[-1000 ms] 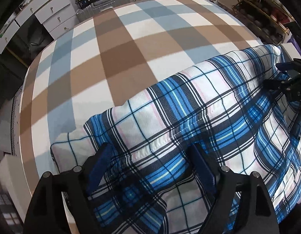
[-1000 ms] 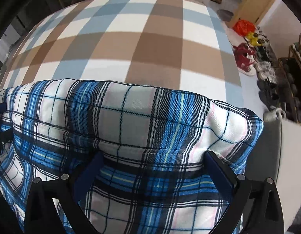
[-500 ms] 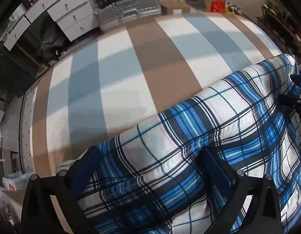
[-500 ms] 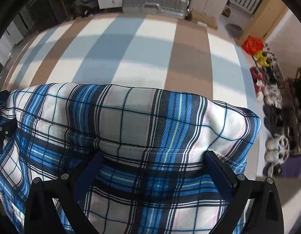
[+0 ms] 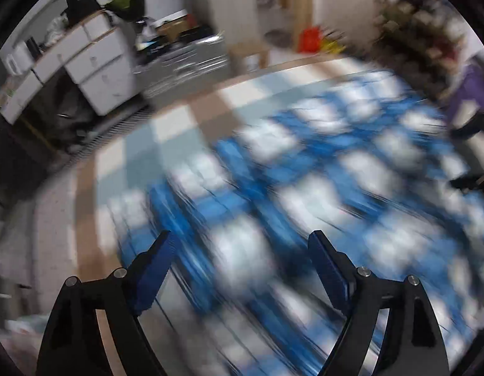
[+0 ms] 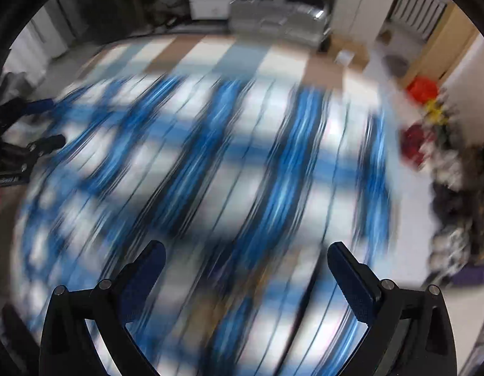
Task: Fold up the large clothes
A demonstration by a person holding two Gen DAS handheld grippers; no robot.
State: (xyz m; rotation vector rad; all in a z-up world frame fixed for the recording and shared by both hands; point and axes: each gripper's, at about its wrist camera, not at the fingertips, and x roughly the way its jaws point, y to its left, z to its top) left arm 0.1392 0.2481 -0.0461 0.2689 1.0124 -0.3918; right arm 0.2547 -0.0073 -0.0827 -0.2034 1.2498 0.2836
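Across the brown, white and grey-blue checked bed cover [image 5: 182, 125] lies the blurred blue-and-white plaid garment [image 6: 242, 163], reaching its right edge, beneath the wide-spread, empty, just-narrowing left gripper [image 5: 239, 242] and wide-spread, empty right gripper [image 6: 246, 252].

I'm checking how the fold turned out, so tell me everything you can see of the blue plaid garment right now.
The blue plaid garment is a woven-looking cloth checked in blue, white and dark lines, heavily blurred in both views. It lies spread over the brown, white and grey-blue checked bed cover, filling most of each picture. The left gripper and right gripper are open above it, with nothing pinched between their fingers. Its far edge looks roughly straight; seams, folds and layers cannot be made out through the blur.
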